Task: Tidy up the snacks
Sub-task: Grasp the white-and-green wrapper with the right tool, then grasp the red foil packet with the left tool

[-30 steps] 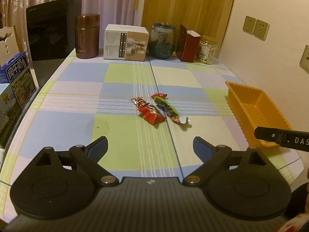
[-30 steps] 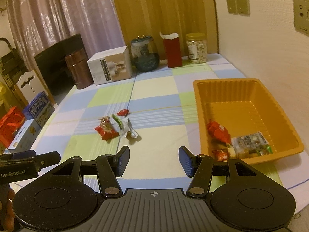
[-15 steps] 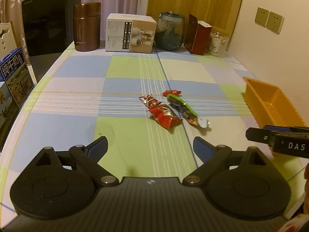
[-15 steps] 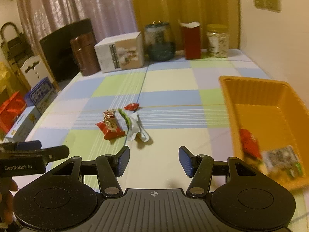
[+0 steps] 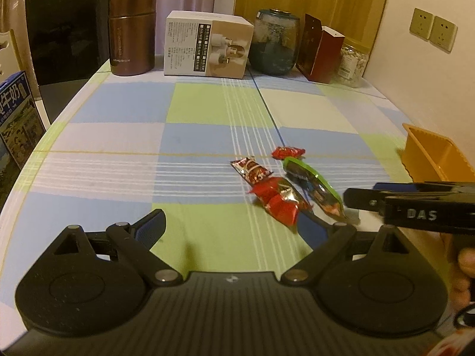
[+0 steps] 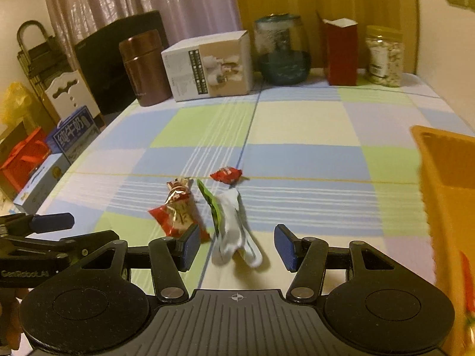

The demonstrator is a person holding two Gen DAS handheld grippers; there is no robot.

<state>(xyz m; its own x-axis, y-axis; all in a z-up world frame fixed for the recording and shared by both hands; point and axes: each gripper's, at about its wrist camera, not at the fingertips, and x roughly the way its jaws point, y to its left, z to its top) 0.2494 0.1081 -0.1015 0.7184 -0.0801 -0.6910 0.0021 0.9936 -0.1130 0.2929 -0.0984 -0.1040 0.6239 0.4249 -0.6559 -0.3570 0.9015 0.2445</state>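
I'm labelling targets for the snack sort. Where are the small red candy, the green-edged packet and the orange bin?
small red candy (image 6: 226, 174), right wrist view, middle of its wrapper.
green-edged packet (image 5: 311, 184), left wrist view, centre of its dark face.
orange bin (image 5: 427, 156), left wrist view, its near side wall.

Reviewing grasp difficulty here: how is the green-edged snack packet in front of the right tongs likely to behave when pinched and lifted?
The green-edged packet looks like thin film, curled with one end lifted, so it probably flops and crumples when pinched. It seems flat and light. Its glossy wrapper may slip between the open right tongs, and a push could nudge the red packet beside it.
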